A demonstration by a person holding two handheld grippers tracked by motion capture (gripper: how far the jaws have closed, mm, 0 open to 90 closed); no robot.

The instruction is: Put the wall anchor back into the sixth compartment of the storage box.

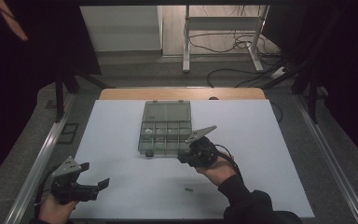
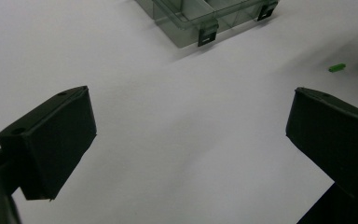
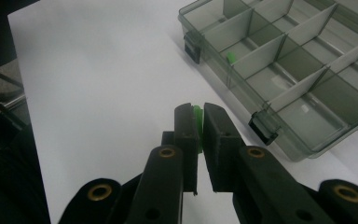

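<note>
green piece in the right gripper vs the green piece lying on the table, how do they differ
The held green piece is pinched between the right gripper's shut jaws beside the compartment box; the loose green piece lies free on the white table, untouched. Both are small and bright green.

Desk (image 1: 121, 186) carries a white sheet; a wooden edge (image 1: 182, 94) shows at the far side. Grey floor (image 1: 135, 72) beyond — dim light overall, dark drapes (image 1: 23, 70) at left and right. White metal frame legs (image 1: 185, 51) stand behind the desk, with black cables (image 1: 233, 44) trailing loosely across the floor. A metal rail (image 1: 37, 163) runs along the desk's left side.
</note>
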